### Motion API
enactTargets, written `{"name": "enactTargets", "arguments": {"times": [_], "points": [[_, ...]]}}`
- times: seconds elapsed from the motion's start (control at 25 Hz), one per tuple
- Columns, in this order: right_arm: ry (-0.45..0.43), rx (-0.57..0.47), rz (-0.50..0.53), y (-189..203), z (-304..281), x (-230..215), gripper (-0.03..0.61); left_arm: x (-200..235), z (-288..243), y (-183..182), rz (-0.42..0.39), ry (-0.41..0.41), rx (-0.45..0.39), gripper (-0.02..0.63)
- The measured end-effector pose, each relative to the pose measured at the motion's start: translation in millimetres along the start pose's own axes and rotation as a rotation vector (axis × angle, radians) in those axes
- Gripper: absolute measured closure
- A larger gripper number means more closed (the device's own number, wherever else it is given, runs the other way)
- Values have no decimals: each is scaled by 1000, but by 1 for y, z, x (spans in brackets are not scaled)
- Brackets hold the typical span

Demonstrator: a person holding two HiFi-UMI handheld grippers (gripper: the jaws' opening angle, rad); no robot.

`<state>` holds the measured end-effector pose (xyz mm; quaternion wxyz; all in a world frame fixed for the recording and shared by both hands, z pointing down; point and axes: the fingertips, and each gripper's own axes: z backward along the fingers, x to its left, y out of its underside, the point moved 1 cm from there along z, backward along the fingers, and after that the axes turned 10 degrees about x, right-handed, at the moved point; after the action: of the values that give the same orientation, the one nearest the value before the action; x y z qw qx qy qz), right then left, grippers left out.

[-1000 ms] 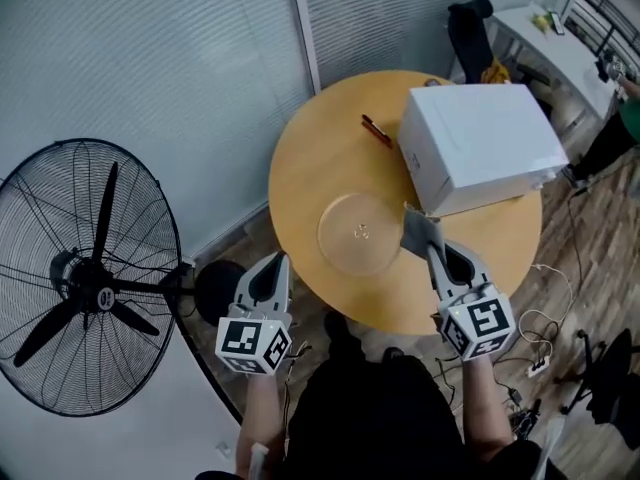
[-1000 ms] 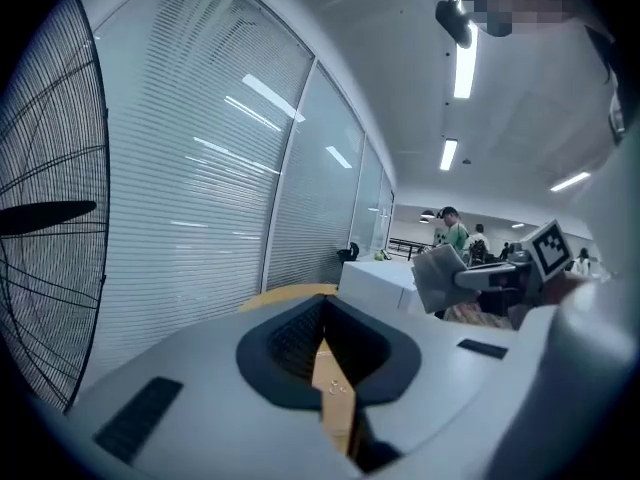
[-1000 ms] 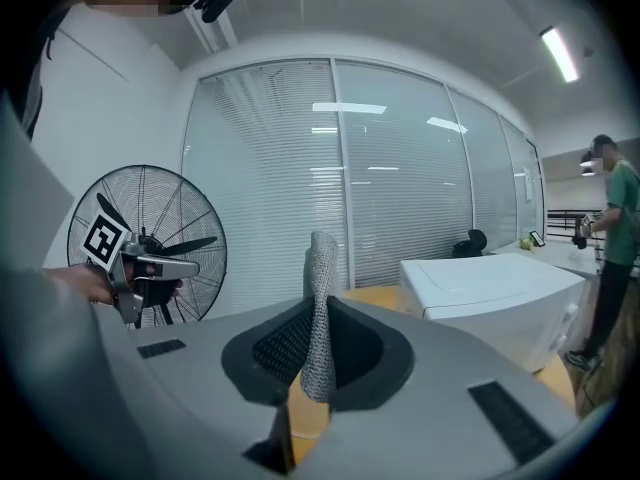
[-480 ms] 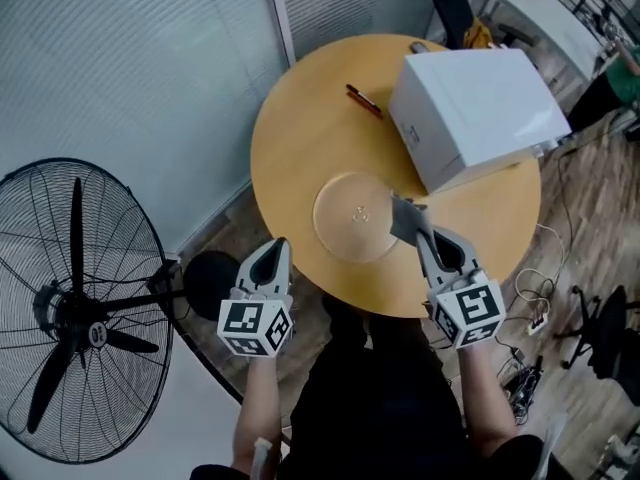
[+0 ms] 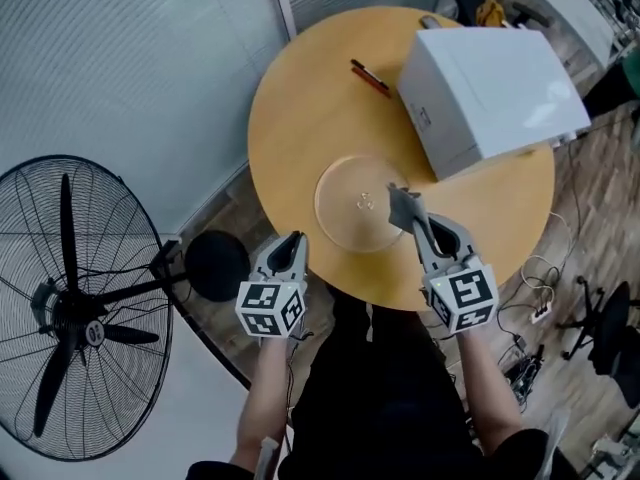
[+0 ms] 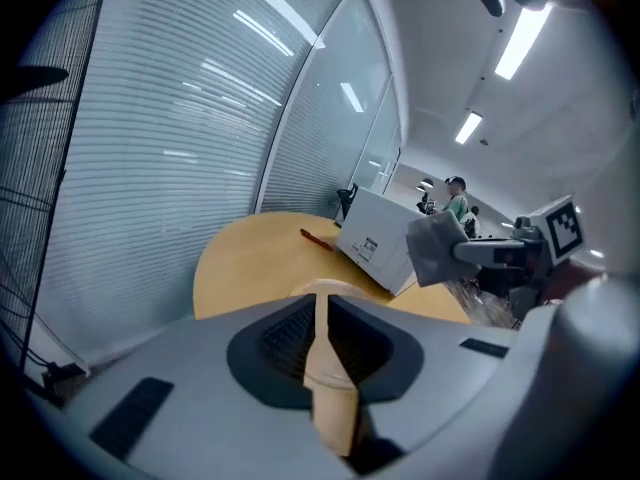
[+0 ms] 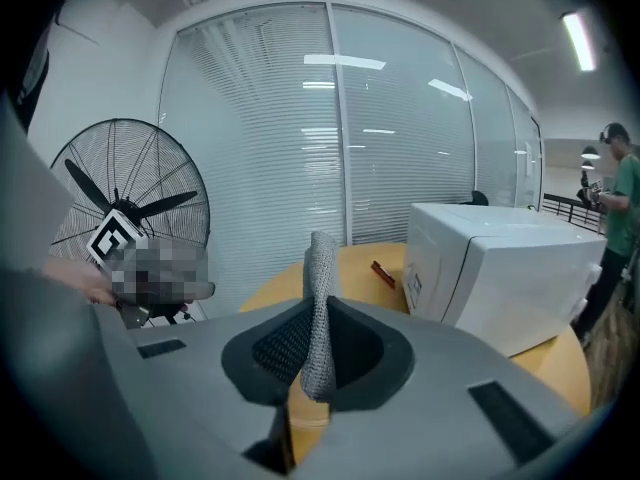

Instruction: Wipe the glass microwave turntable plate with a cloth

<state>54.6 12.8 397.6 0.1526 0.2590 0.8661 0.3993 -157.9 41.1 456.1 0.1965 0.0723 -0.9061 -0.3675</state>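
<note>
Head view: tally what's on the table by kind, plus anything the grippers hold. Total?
Glass turntable plate: 1
White microwave: 1
Red pen: 1
Grey cloth, in the right gripper: 1
Total: 4
Small grey thing behind the microwave: too small to identify, not counted.

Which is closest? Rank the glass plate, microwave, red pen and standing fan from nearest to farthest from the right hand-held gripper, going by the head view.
From the right hand-held gripper:
1. Glass plate, right at its tips, to their left.
2. Microwave, ahead and to the right.
3. Red pen, farther ahead, beyond the plate.
4. Standing fan, far off to the left.
</note>
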Motion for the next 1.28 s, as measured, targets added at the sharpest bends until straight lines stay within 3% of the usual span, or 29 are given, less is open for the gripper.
{"name": "enactTargets", "arguments": {"times": [0.48, 1.0, 1.28], "points": [[-3, 76, 69, 25, -69, -29, 541, 12, -75, 72, 200, 32, 177, 560], [64, 112, 260, 39, -114, -50, 541, 15, -113, 107, 459, 94, 246, 528], [121, 183, 447, 61, -149, -52, 541, 13, -119, 113, 590, 113, 281, 528]]}}
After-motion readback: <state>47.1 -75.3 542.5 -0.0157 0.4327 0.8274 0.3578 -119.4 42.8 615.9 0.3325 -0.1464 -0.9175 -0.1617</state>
